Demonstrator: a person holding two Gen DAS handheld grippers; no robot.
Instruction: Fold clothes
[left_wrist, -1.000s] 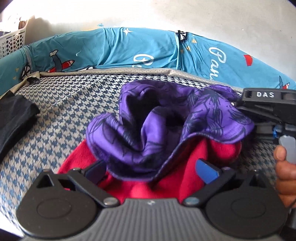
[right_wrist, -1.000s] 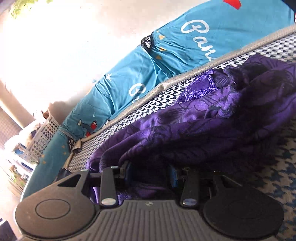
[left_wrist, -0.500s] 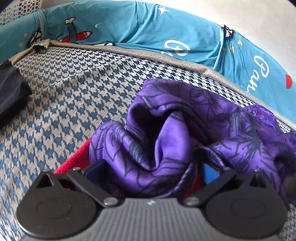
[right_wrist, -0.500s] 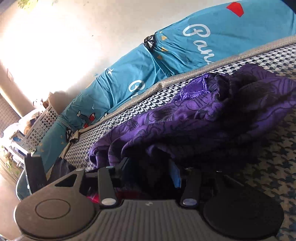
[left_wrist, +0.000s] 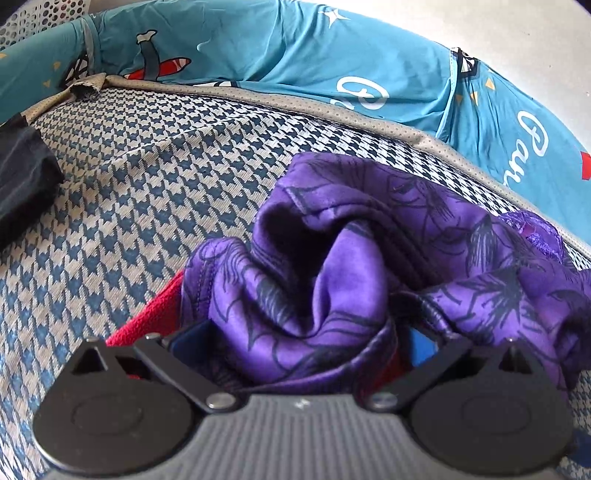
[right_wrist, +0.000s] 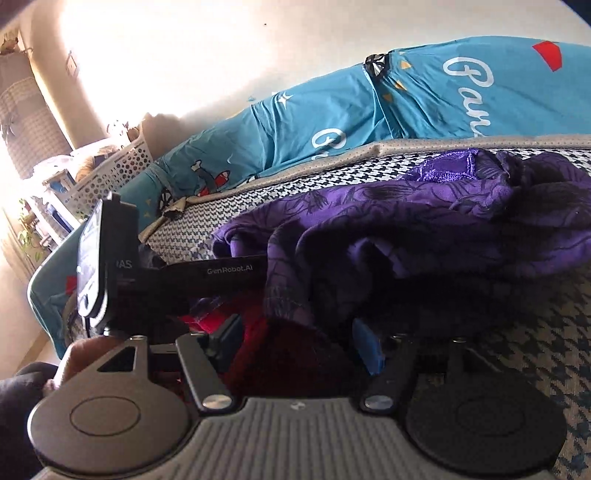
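Crumpled purple satin garment with dark line print (left_wrist: 369, 266) sits on my blue-and-white houndstooth woven bed cover (left_wrist: 147, 192), heaped over a fuzzy red fleece cloth (left_wrist: 147, 325). My left gripper (left_wrist: 303, 339) has its jaws spread wide, purple folds bunched between — whether the pads pinch it I cannot tell. My right gripper (right_wrist: 295, 343) is opening — jaws clear of the cloth.

The purple garment (left_wrist: 369, 266) is now bunched over the red cloth (left_wrist: 147, 321), covering most of it. The right tongs (right_wrist: 299, 343) are opening, and the left tongs (right_wrist: 221, 271) are now seen beside them.
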